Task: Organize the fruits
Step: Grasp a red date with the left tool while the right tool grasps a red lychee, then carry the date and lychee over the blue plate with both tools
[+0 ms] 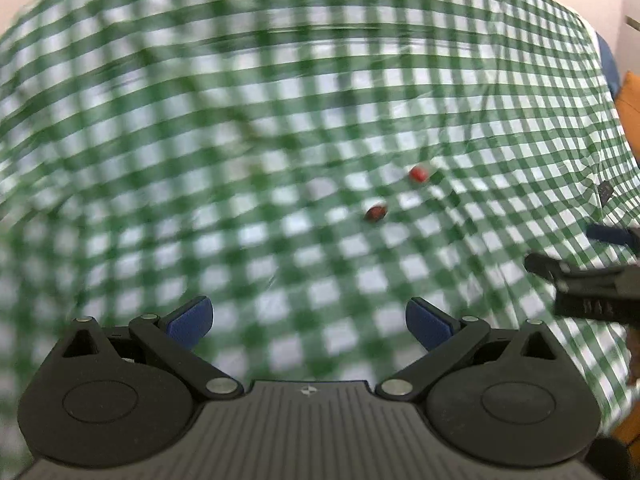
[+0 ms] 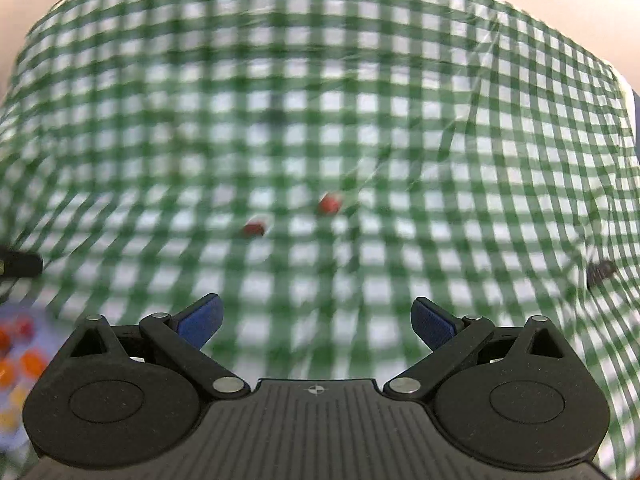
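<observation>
Two small red fruits lie on the green checked tablecloth (image 1: 280, 128). In the left wrist view the brighter red fruit (image 1: 419, 174) is farther and the darker red fruit (image 1: 376, 212) nearer. The right wrist view shows the same pair, the brighter fruit (image 2: 330, 203) to the right of the darker fruit (image 2: 254, 227). My left gripper (image 1: 308, 322) is open and holds nothing, well short of both fruits. My right gripper (image 2: 316, 322) is open and holds nothing too, also short of them. The right gripper's fingers (image 1: 560, 270) reach in at the right edge of the left wrist view. Both views are blurred.
A pale plate or tray (image 2: 44, 330) with several orange and red fruits shows at the bottom left of the right wrist view. A small dark tag (image 2: 600, 271) lies on the cloth at right. An orange object (image 1: 630, 112) stands beyond the table's right edge.
</observation>
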A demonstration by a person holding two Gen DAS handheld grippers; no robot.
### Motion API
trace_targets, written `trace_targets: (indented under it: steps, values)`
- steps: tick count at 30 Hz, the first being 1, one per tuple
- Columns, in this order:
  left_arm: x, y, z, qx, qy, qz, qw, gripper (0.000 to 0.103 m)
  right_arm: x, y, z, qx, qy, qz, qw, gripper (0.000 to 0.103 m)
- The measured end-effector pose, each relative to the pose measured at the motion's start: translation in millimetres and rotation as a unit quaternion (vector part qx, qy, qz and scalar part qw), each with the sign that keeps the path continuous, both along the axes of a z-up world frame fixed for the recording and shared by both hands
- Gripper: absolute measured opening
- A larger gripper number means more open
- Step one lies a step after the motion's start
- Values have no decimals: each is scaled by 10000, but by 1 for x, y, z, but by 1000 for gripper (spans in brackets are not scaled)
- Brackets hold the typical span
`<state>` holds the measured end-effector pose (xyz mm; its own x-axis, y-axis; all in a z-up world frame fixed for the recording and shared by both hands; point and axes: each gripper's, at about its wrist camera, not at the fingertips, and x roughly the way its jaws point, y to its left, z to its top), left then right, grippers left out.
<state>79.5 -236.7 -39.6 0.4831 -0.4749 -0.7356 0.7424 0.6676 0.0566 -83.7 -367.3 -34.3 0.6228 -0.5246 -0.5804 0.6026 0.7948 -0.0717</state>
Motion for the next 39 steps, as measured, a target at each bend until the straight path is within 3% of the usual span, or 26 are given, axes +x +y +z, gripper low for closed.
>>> trace_targets:
  steps: [5, 10, 16, 17, 18, 19, 20, 21, 26, 29, 31, 35, 39]
  values:
    - [47, -82, -45, 1, -33, -448, 9990, 102, 59, -75, -31, -115, -122, 344, 9993, 85]
    - [82, -144, -91, 182, 9, -962, 9952, 82, 117, -137, -68, 191, -82, 535, 9984, 64]
    - [104, -183, -124, 293, -35, -1286, 9913, 76, 161, -183, -104, 529, -4, 475, 9975, 61]
    - [106, -188, -130, 358, -24, -1353, 9901, 68, 166, -187, -109, 569, 26, 457, 9973, 60]
    - [107, -192, -134, 425, 10, -1424, 9889, 54, 170, -190, -113, 614, 60, 470, 9970, 57]
    - [108, -194, -138, 470, 31, -1463, 9881, 49, 172, -191, -116, 630, 93, 496, 9967, 48]
    - [108, -194, -138, 423, -19, -1472, 9882, 37, 174, -190, -117, 554, 117, 517, 9971, 43]
    - [107, -194, -137, 396, -78, -1490, 9880, 24, 175, -188, -118, 430, 137, 559, 9974, 28]
    - [107, -180, -118, 249, -115, -1296, 9912, 23, 160, -181, -106, 160, -14, 331, 9993, 28]
    - [106, -159, -96, 247, -81, -964, 9950, 23, 136, -189, -87, 307, -245, -155, 9991, 28]
    - [99, -136, -75, 208, -73, -732, 9971, 23, 115, -180, -70, 222, -333, -195, 9990, 28]
    - [69, -80, -38, 272, 2, -430, 9987, 24, 67, -121, -38, -142, -176, 179, 9996, 28]
    - [30, -17, -9, 440, 111, -116, 9989, 24, 20, -51, -12, -9, -80, 473, 9988, 28]
